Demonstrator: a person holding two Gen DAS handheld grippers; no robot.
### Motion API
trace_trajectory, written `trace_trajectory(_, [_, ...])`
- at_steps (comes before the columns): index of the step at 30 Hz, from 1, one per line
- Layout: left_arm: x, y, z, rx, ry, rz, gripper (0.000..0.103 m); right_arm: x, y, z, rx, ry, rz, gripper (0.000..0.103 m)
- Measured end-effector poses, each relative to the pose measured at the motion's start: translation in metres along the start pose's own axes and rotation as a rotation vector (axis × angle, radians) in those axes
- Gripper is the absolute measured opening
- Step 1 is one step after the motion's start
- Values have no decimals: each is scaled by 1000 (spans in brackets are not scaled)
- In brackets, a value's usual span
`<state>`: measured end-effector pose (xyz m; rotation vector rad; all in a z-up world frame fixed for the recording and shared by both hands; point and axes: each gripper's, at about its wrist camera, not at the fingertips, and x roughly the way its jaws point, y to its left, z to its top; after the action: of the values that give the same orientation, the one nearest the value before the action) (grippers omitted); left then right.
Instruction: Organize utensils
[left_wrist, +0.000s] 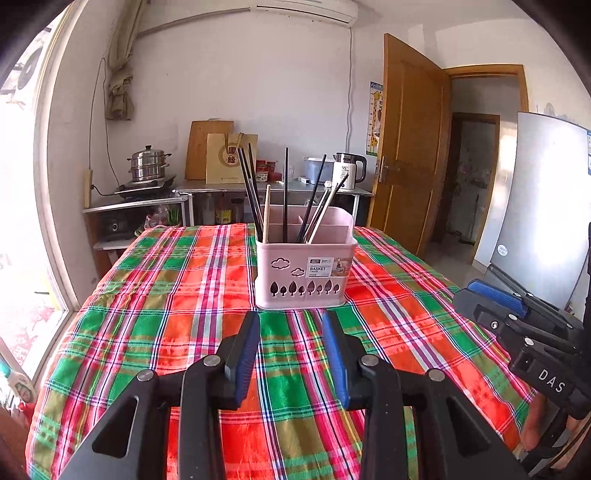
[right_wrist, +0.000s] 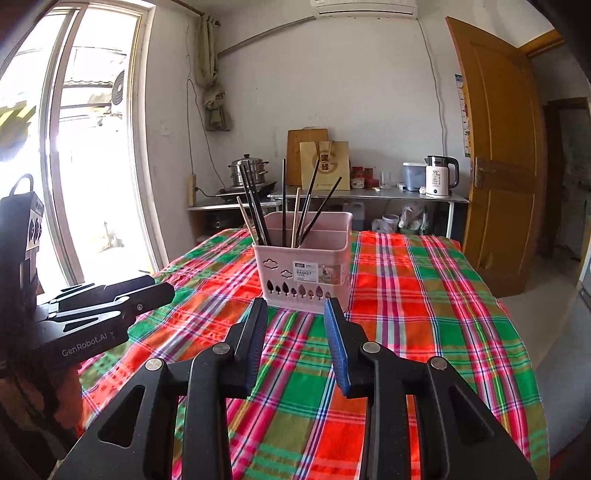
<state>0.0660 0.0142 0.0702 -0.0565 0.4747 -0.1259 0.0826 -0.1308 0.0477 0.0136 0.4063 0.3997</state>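
While both grippers (left_wrist: 291, 332) (right_wrist: 295, 317) gape empty, black and wooden chopsticks (left_wrist: 285, 195) stand in a pink basket (left_wrist: 303, 277).

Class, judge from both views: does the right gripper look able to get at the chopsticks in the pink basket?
Probably yes. The right gripper is open and empty, facing the pink basket across bare tablecloth; the chopsticks stand above the rim.

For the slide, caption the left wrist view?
Open left gripper faces a pink basket of chopsticks on a plaid tablecloth.
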Motion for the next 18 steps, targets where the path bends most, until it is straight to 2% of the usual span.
trace_trajectory(8, [-11,-9,-28,4,6,-4,35,-7,5,-23,9,28,-1,33])
trace_trajectory(18, [-17,-4,-35,-24,-14,6,35,-12,5,-31,5,26,-23,33])
